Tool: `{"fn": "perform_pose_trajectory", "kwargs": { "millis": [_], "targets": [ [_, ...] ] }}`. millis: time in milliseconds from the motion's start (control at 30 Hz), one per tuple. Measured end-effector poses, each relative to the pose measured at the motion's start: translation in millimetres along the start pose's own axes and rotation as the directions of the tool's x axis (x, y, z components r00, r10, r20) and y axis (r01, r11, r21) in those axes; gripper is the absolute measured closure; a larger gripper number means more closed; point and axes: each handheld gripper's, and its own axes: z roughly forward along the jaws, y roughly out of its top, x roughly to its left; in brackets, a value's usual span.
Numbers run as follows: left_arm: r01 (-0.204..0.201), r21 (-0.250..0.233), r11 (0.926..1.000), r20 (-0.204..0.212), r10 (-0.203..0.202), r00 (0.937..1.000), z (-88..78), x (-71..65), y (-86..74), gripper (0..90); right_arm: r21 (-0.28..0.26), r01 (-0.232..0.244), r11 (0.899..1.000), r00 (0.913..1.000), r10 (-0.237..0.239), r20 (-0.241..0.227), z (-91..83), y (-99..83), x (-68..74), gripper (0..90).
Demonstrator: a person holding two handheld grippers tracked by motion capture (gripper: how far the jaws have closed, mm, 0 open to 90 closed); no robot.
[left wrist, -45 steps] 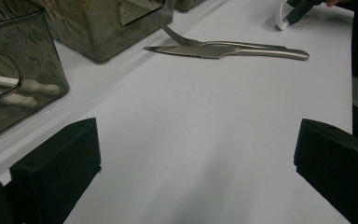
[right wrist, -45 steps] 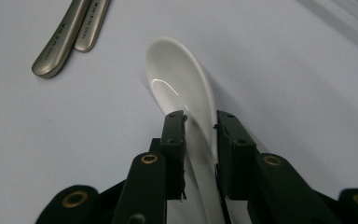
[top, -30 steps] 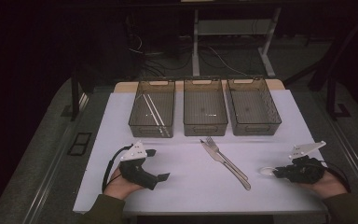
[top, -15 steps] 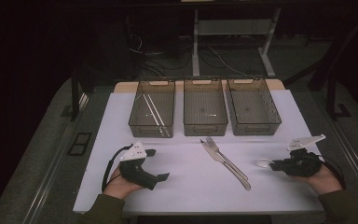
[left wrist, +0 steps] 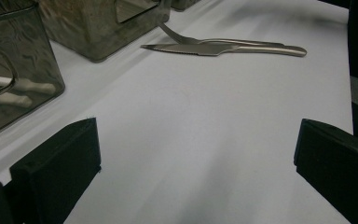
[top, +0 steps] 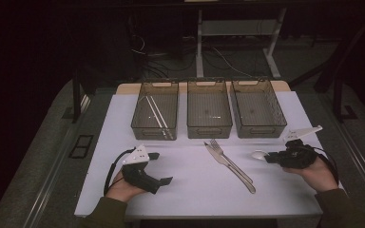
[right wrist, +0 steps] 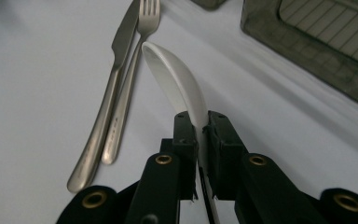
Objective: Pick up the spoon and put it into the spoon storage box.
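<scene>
The left gripper rests on the worktop with fingers spread and empty. At right, the right gripper pinches a white spoon by its handle above the worktop, bowl pointing left toward the fork, three bins just beyond

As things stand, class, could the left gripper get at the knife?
Probably yes: the left gripper is open with nothing in it, and only bare white table lies between it and the knife.
</scene>
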Motion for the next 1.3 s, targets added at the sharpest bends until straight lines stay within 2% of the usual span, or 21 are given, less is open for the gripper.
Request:
{"fn": "perform_pose_trajectory", "kwargs": {
  "millis": [100,333,700,1067,1300],
  "targets": [
    [-0.004,0.004,1.0,0.0,0.004,1.0,0.2,-0.4,0.1,0.0,-0.022,0.007,1.0,0.9999,-0.007,-0.012,0.3,7.9,0.8,82.2],
    [-0.002,-0.005,1.0,-0.001,0.002,1.0,-1.0,-0.9,0.1,0.0,-0.068,-0.016,0.998,0.9998,0.015,-0.014,1.6,27.8,0.5,82.2],
    [-0.007,-0.003,1.0,-0.002,0.007,1.0,-1.3,-2.1,0.5,0.0,-0.112,-0.041,0.993,0.9989,0.038,-0.029,12.9,58.6,1.8,82.3],
    [-0.004,-0.009,1.0,0.006,0.004,1.0,-0.7,-2.0,1.1,0.0,-0.118,-0.038,0.992,0.9992,0.036,-0.015,23.0,82.7,4.0,82.2],
    [0.002,-0.019,0.9998,0.01,-0.002,1.0,-0.8,-2.8,1.5,0.0,-0.133,-0.037,0.99,0.9993,0.036,-0.003,29.0,104.9,3.8,82.3]
  ]
}}
